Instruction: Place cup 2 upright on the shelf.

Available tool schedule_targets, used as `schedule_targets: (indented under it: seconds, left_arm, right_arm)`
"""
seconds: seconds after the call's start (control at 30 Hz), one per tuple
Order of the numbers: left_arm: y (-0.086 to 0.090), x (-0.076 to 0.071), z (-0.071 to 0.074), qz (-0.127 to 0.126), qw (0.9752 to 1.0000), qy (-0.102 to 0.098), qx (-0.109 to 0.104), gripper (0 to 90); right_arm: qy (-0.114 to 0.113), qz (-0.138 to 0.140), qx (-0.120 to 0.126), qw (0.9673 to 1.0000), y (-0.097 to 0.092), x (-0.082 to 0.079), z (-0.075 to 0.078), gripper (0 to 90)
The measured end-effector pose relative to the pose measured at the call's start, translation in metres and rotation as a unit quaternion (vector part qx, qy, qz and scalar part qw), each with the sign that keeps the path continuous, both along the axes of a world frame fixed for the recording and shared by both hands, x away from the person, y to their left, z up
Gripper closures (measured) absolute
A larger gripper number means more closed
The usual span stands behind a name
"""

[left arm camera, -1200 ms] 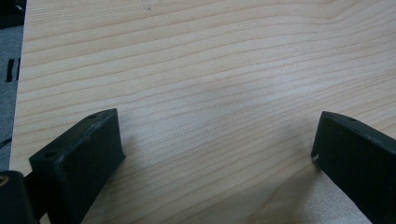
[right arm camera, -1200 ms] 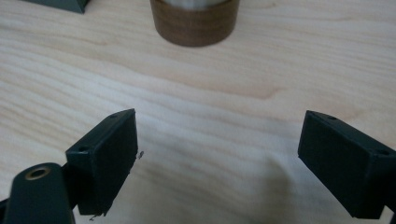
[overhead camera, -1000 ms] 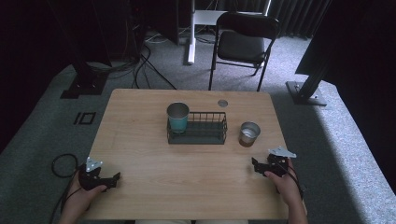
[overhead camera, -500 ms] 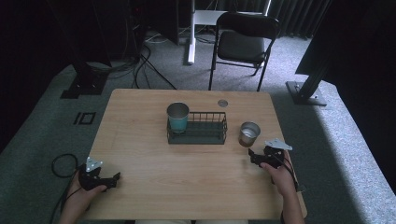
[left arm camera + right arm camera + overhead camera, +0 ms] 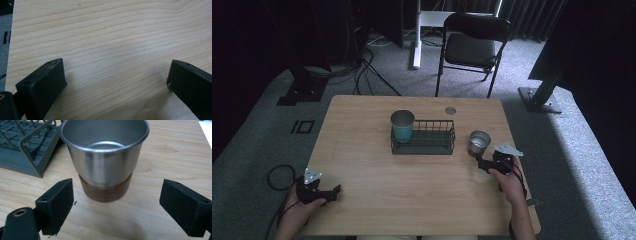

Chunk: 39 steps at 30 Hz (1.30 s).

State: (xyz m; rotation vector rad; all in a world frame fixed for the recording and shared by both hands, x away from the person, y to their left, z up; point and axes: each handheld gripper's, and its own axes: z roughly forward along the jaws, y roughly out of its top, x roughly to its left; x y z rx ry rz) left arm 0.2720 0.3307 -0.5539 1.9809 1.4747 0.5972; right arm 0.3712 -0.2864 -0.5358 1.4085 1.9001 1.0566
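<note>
Left gripper (image 5: 333,190) sits well to the left of and nearer the person than the dark wire rack basket (image 5: 424,149), jaws spread wide over bare light wood table (image 5: 362,130) w/ nothing between them. Inside the basket's left end stands a teal-banded steel cup (image 5: 402,125). Just right of the basket is the steel cup w/ brown base band (image 5: 478,143), upright on the table; right gripper (image 5: 479,163) is right beside it, jaws wide apart, not touching it.

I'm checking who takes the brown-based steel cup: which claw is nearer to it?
Right. The right claw stands open just short of the brown-based steel cup, not touching it. The left claw rests at the table's near left corner, far from it.
</note>
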Motion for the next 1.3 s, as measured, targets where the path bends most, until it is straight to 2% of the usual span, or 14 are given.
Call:
schedule_targets:
  seconds: [0.13,0.6,0.8,1.3]
  left_arm:
    - [0.000,0.000,0.000,0.000,1.0000,0.000,0.000,2.5]
    - [0.000,0.000,0.000,0.000,1.0000,0.000,0.000,2.5]
    - [0.000,0.000,0.000,0.000,1.0000,0.000,0.000,2.5]
    - [0.000,0.000,0.000,0.000,1.0000,0.000,0.000,2.5]
  right_arm:
    - [-0.008,0.003,-0.002,1.0000,0.002,0.004,0.004,14.3]
    - [-0.029,0.015,-0.001,0.9995,0.010,0.015,0.011,12.9]
    - [-0.033,0.014,-0.001,0.9993,0.013,0.021,0.009,12.7]
    - [-0.051,0.002,0.026,0.9984,0.018,0.033,0.001,12.1]
